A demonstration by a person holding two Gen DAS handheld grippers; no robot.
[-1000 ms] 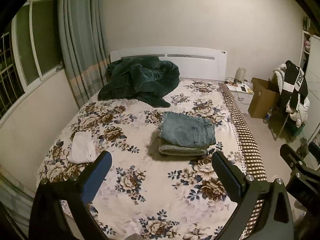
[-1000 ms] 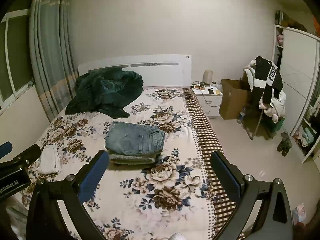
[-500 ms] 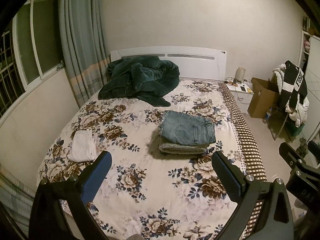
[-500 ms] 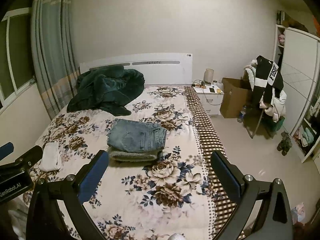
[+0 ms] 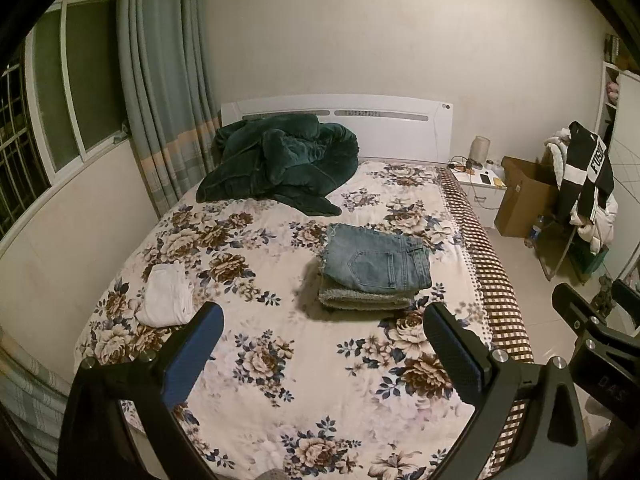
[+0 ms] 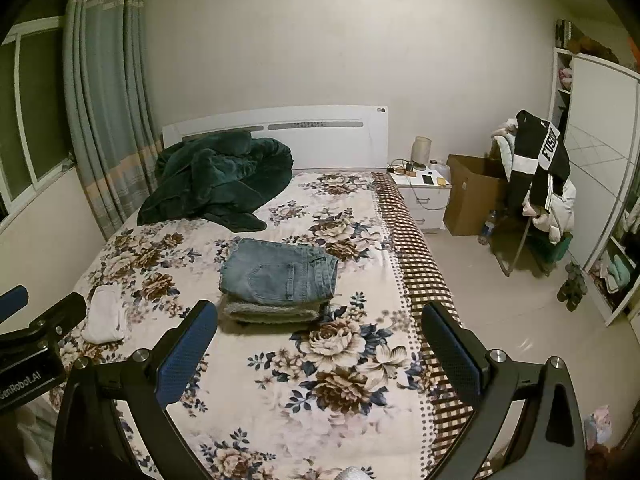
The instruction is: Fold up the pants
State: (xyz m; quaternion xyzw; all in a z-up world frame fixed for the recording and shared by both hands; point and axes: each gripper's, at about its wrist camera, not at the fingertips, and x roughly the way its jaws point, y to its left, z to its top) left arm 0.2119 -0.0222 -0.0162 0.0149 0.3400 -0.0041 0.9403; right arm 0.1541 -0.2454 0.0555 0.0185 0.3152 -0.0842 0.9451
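Folded blue jeans (image 5: 376, 261) lie on top of a folded grey garment (image 5: 366, 302) on the floral bedspread (image 5: 260, 344), right of the bed's middle. They also show in the right wrist view (image 6: 278, 273). My left gripper (image 5: 322, 330) is open and empty, held above the near end of the bed, well short of the stack. My right gripper (image 6: 318, 330) is open and empty, also above the near end. Each gripper shows at the edge of the other's view.
A dark green blanket (image 5: 280, 162) is heaped by the white headboard (image 5: 380, 120). A small white folded cloth (image 5: 168, 296) lies near the bed's left edge. A nightstand (image 6: 424, 196), cardboard box (image 6: 472, 196) and clothes-draped chair (image 6: 536, 184) stand on the right.
Both grippers have drawn back a little from the bed, so the stack looks slightly farther off. Nothing on the bed has moved.
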